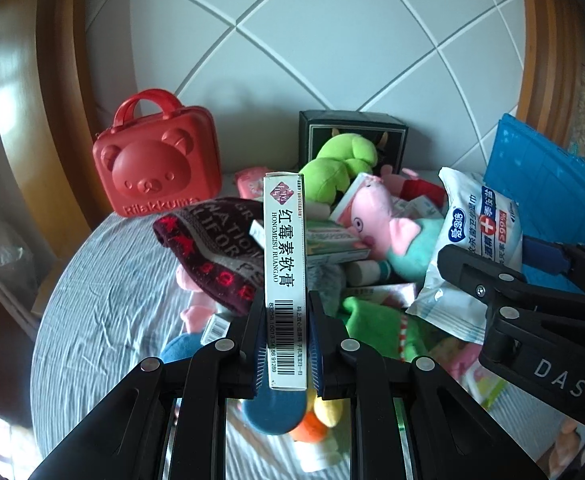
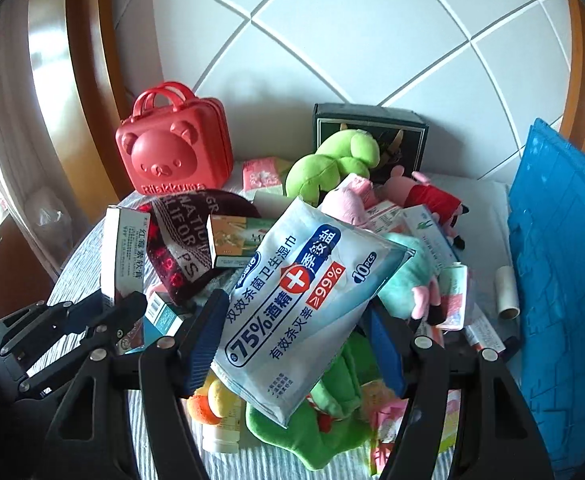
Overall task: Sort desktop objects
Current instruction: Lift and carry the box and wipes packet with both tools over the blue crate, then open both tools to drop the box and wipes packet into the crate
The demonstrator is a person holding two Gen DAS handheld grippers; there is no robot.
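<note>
My left gripper (image 1: 285, 320) is shut on a long white ointment box (image 1: 284, 248) and holds it above the pile; both also show at the left of the right wrist view (image 2: 121, 254). My right gripper (image 2: 296, 320) is shut on a white-and-blue wet-wipe pack (image 2: 304, 300), held above the pile; the pack also shows in the left wrist view (image 1: 468, 256). Below lies a heap: a green plush (image 1: 340, 168), a pink pig plush (image 1: 376, 216), a dark knitted hat (image 1: 212, 248), and small medicine boxes (image 2: 236, 240).
A red bear-face case (image 1: 158, 168) stands at the back left. A dark box (image 1: 352, 132) stands against the tiled wall. A blue crate (image 2: 564, 264) is at the right. A paper roll (image 2: 507, 292) lies beside it. A striped cloth (image 1: 104, 312) covers the round table.
</note>
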